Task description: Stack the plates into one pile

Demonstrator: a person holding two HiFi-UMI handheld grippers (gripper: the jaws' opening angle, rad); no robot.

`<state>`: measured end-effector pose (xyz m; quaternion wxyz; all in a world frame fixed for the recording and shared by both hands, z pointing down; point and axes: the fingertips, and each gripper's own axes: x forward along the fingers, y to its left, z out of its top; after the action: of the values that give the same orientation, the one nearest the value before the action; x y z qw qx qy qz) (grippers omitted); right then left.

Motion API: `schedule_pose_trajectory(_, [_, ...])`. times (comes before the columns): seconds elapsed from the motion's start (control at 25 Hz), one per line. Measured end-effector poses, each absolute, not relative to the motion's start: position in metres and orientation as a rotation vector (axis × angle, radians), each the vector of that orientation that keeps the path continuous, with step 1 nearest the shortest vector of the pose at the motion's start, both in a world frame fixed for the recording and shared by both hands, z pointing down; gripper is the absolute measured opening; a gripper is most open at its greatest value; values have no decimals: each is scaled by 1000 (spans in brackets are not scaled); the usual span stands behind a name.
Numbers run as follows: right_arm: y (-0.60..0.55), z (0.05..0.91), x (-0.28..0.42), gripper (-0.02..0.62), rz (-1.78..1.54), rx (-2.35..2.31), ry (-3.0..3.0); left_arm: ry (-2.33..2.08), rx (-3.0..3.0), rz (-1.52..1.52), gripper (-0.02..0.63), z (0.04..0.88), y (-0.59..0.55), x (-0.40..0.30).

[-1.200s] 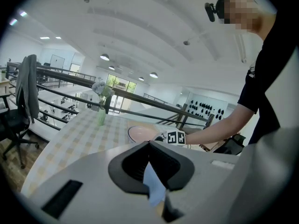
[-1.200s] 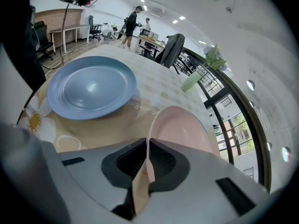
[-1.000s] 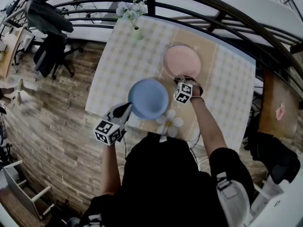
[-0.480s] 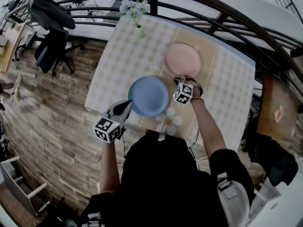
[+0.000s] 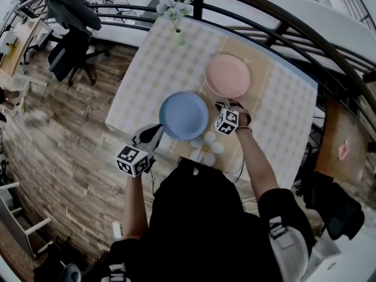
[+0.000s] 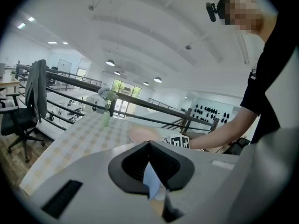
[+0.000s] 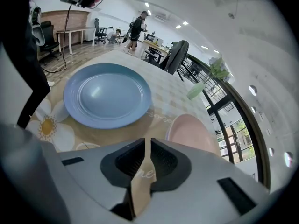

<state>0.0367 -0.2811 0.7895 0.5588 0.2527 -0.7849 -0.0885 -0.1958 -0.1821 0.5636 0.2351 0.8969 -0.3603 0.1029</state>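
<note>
**Left tool (image 5: 156, 134) pinching the round blue ceramic plate (image 5: 184, 116); the round pink ceramic plate (image 5: 228, 76) lies far and to the right.**

The left tool is clamped on the blue plate's near-left rim, and its own view shows a pale blue sliver of rim between the pressed jaws. That plate sits over the near middle of the checked-cloth table (image 5: 144, 69); I cannot tell whether it is lifted or resting. The pink plate lies flat, far and right of it, with the two rims near but apart. The right tool (image 5: 230, 104) hovers just beside the pink plate's near rim. Its jaws are drawn almost together on nothing, and only cloth shows through the slit. By my judgement the carry runs far-right, away from the left tool's grip. The right tool is nearer the pink plate and stands close to that path.
</note>
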Motion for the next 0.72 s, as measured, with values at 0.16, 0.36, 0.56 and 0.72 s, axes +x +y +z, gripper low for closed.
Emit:
schedule_pose_trajectory(0.16, [-267,788,27,39,-248,543,-1874,-1038,2434,257,2,560,-166,-192])
schedule_pose_trajectory(0.36, [-242,790,25,40,-275,485,-1896,-1082,2409,251,2,556,-135,-181])
schedule_pose_trajectory(0.56, [-226,790,16,40,-309,432,-1915,-1147,2384,231,2,550,-115,-182])
schedule_pose_trajectory(0.72, [-210,790,12,40,-328,390,-1930,-1198,2363,216,2,546,-97,-180])
